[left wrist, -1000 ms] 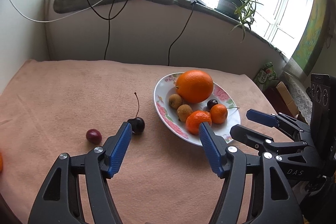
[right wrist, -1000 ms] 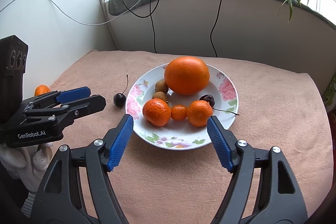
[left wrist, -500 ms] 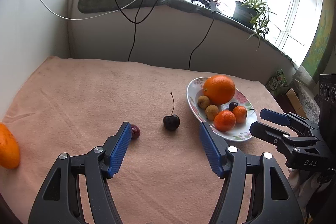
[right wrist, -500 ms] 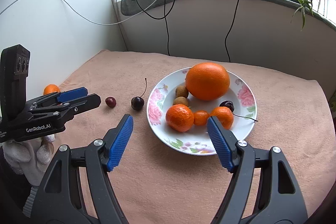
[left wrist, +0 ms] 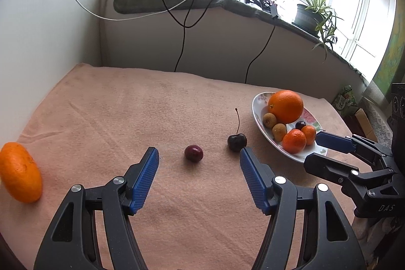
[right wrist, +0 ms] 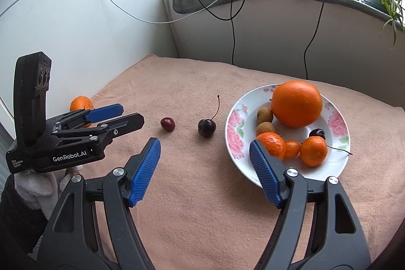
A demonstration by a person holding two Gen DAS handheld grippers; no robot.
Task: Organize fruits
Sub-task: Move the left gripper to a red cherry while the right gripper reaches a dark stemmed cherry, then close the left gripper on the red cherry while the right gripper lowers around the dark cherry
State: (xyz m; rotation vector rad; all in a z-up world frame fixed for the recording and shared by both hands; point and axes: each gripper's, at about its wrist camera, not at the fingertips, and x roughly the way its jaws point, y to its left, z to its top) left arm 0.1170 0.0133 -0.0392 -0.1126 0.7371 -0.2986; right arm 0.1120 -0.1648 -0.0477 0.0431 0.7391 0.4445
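A flowered plate [left wrist: 258, 115] [right wrist: 235, 128] holds a big orange [left wrist: 285, 106] [right wrist: 296, 103], small tangerines, two brown fruits and a cherry. On the cloth lie a red cherry [left wrist: 194, 153] [right wrist: 167, 124], a dark stemmed cherry [left wrist: 237, 142] [right wrist: 206, 127] and a tangerine [left wrist: 20, 172] [right wrist: 81, 103] at far left. My left gripper [left wrist: 199, 175] [right wrist: 130, 114] is open and empty, just short of the red cherry. My right gripper [right wrist: 205, 172] [left wrist: 319, 151] is open and empty at the plate's near left rim.
A peach cloth [left wrist: 126, 113] covers the table. A white wall [left wrist: 38, 42] stands at the left. A window ledge [left wrist: 202, 1] with chargers, hanging cables and a potted plant [left wrist: 314, 14] runs along the back.
My left gripper has swung left from the plate to face the red cherry; the far-left tangerine came into view. My right gripper has also shifted left, off the plate's centre.
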